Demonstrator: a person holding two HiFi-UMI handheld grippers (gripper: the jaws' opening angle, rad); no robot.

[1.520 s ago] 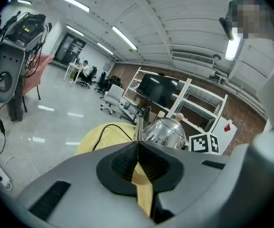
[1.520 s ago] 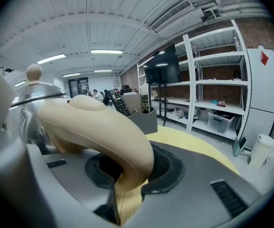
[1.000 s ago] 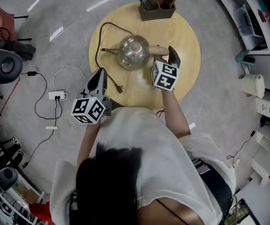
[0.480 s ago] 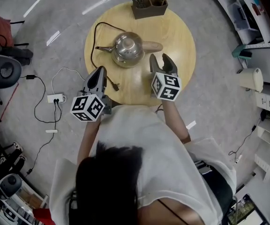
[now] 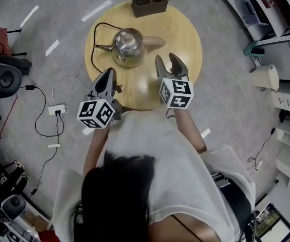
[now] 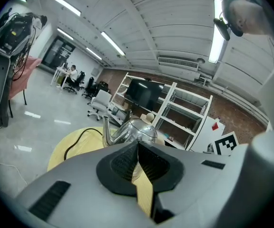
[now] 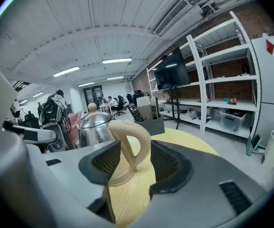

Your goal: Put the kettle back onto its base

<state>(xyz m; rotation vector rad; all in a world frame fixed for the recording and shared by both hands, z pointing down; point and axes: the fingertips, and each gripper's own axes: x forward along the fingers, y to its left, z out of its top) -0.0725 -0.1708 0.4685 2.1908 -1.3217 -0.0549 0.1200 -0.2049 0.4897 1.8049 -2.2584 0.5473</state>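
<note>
1. The right tongs (image 5: 168, 63) have just been opening and now stand wide apart with nothing in them. A second ago they were at the kettle's handle. Now they are pulled back toward the person, well clear of it.
2. In the right gripper view the cream handle (image 7: 131, 141) shows through the gap. It sits ahead of the tongs and neither pad touches it.
3. The kettle (image 5: 128, 45) stands upright on the far-left part of the round desk (image 5: 185, 39), spout left, handle right. It keeps the same spot near the remote holder (image 5: 149, 5) as before, so it did not shift on release.
4. The base cannot be made out separately under the kettle from above. The cord (image 5: 91, 47) loops out from beneath it and ends in a plug (image 5: 119, 88) lying loose on the desk.
5. The left tongs (image 5: 110, 75) are closed pad to pad and empty. They hover over the near edge of the desk, beside the plug, and took no part in this.
6. Judgement: letting go and backing off reads as the placement being finished. The kettle looks seated and steady, so the task is likely done. The only thing left would be a check that it sits level on the base.
</note>
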